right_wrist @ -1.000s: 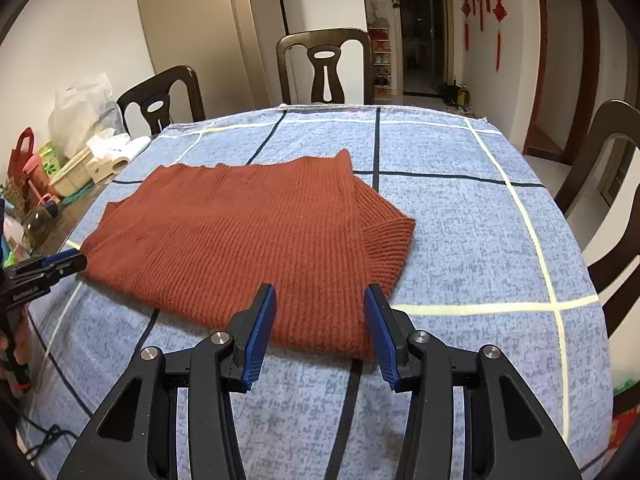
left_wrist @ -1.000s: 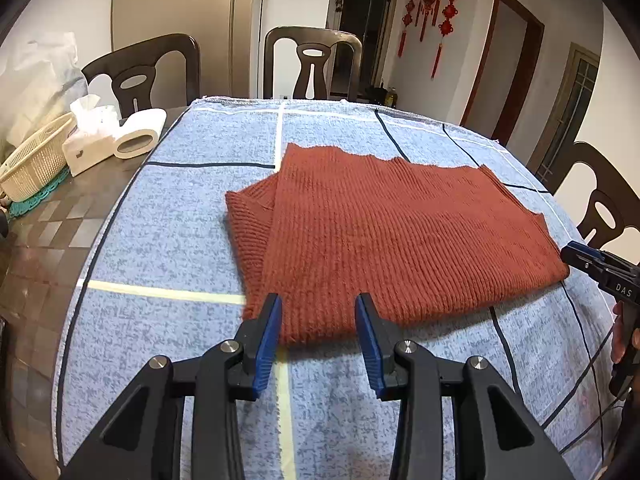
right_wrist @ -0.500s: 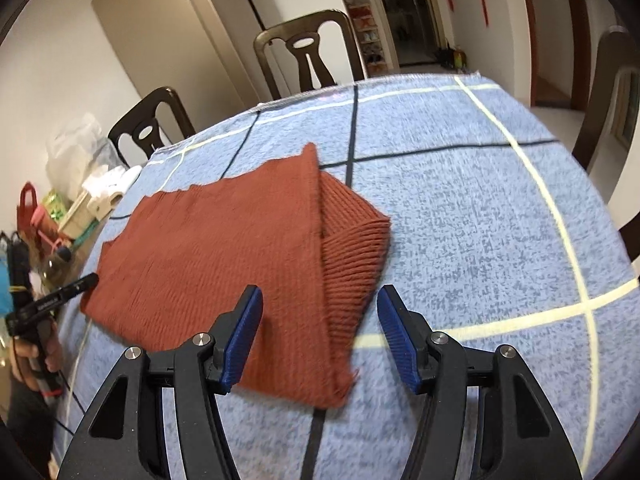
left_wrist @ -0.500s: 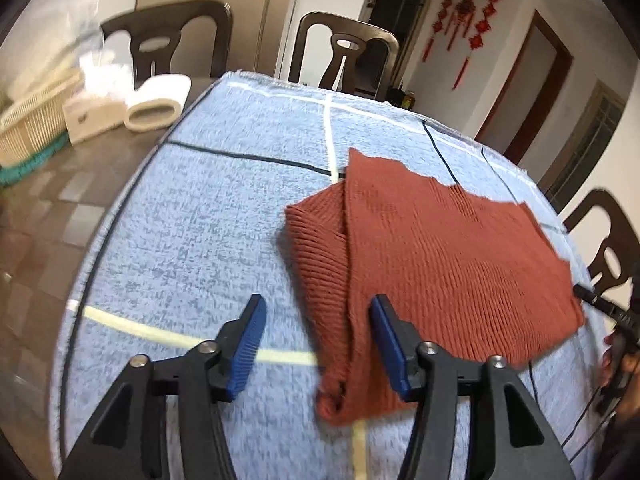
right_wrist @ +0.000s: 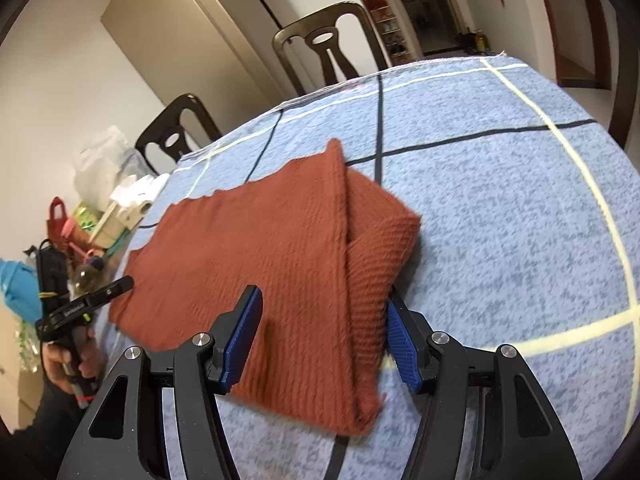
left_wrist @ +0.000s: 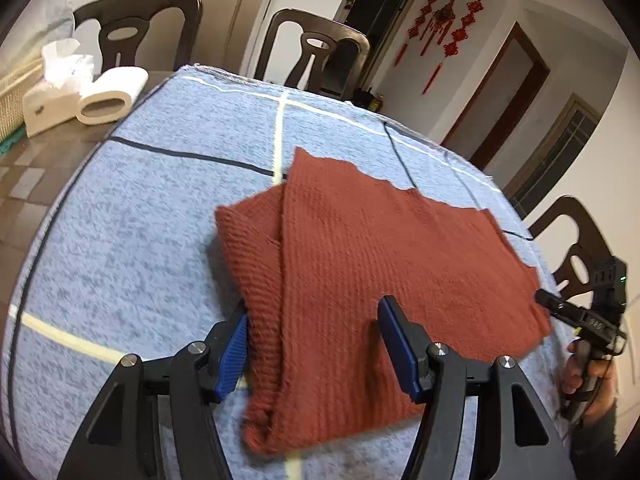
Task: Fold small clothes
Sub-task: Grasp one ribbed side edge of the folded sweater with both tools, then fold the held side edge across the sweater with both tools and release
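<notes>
Sweater [left_wrist: 384,276] lies part-folded on table [left_wrist: 132,236]. Left gripper [left_wrist: 314,350] and right gripper [right_wrist: 322,338] both gape over its near corners. Knit looks soft, floppy; pinch corners, both layers.

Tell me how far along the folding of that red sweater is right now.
Partly done: the red sweater lies flat on the blue cloth with its sleeves folded in. In hand: the left tool and right tool, both open, straddle its two near corners. Left: gripping them and folding the sweater over.
</notes>
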The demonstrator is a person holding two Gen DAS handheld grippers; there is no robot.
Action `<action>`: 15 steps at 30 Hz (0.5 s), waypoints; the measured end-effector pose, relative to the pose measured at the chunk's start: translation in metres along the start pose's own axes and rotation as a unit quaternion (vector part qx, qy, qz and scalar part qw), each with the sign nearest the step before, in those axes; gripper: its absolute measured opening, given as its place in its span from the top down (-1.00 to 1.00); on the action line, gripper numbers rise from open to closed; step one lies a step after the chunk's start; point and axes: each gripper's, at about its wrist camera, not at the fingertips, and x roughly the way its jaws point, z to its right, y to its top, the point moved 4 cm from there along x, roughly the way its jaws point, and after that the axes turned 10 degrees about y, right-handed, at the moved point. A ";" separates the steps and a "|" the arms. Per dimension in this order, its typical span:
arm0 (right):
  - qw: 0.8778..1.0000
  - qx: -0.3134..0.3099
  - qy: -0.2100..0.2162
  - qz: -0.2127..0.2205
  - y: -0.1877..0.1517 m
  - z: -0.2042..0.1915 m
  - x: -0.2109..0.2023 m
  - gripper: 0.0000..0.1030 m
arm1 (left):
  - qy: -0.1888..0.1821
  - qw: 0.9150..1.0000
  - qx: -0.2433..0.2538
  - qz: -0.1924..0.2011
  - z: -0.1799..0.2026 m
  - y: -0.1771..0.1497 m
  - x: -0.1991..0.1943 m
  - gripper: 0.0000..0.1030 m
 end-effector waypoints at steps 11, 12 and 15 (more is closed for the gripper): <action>0.999 0.011 -0.033 -0.003 0.010 0.001 0.011 0.67 | 0.040 0.999 0.014 0.000 0.011 0.008 0.010 0.47; 0.999 0.015 -0.028 -0.003 0.011 0.000 0.010 0.68 | 0.041 0.999 0.017 0.000 0.011 0.009 0.009 0.56; 0.999 0.010 -0.030 0.000 0.014 -0.007 0.004 0.72 | 0.038 0.999 0.024 0.003 0.015 0.014 0.000 0.61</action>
